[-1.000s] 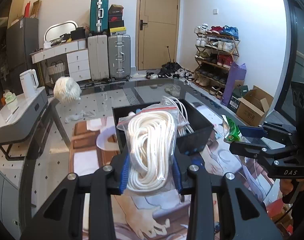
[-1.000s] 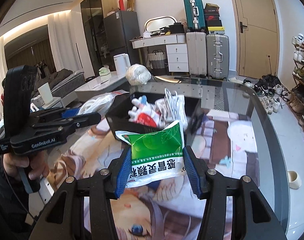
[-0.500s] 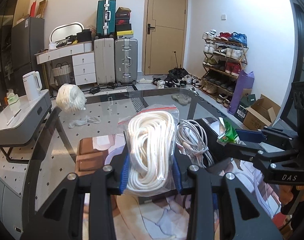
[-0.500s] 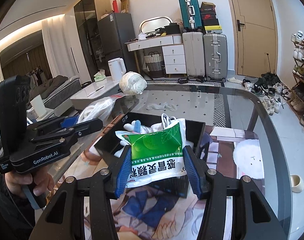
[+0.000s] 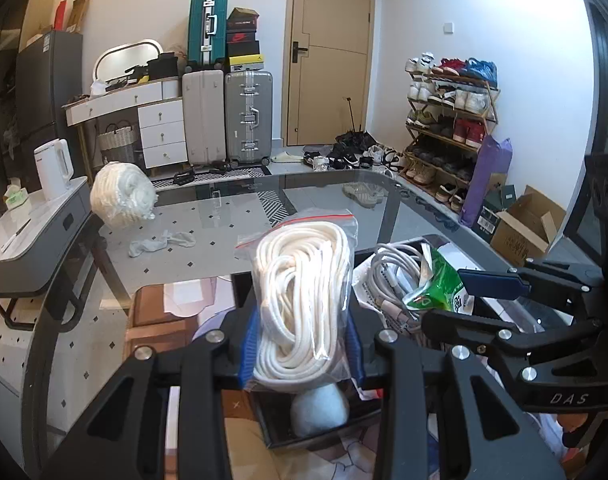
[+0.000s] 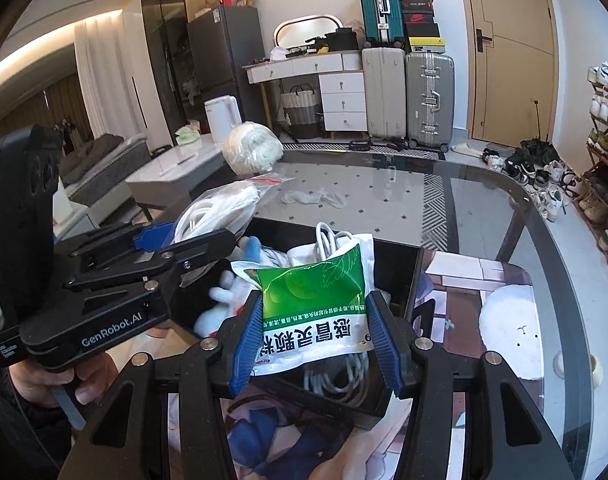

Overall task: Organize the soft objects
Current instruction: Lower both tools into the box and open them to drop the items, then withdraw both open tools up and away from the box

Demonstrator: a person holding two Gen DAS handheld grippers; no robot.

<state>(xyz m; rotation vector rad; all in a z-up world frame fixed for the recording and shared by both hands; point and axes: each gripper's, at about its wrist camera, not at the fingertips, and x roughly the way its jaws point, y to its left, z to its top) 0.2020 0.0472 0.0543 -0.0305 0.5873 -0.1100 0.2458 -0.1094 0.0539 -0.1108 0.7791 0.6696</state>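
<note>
Both grippers now hang over the black bin [image 6: 400,276], jaws clenched on rope bag [image 5: 300,300] and green packet [image 6: 316,304].

Bright, sharp, fisheye-bent edges, dark corners

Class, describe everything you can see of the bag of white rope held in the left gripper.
The bag of white rope is a clear, soft plastic zip pouch with a red seal strip along its top. Inside lies a loosely coiled hank of thick white cord. It stands roughly upright, squeezed between the blue pads of the left gripper, above the black bin. Its plastic is wrinkled and glossy.
</note>
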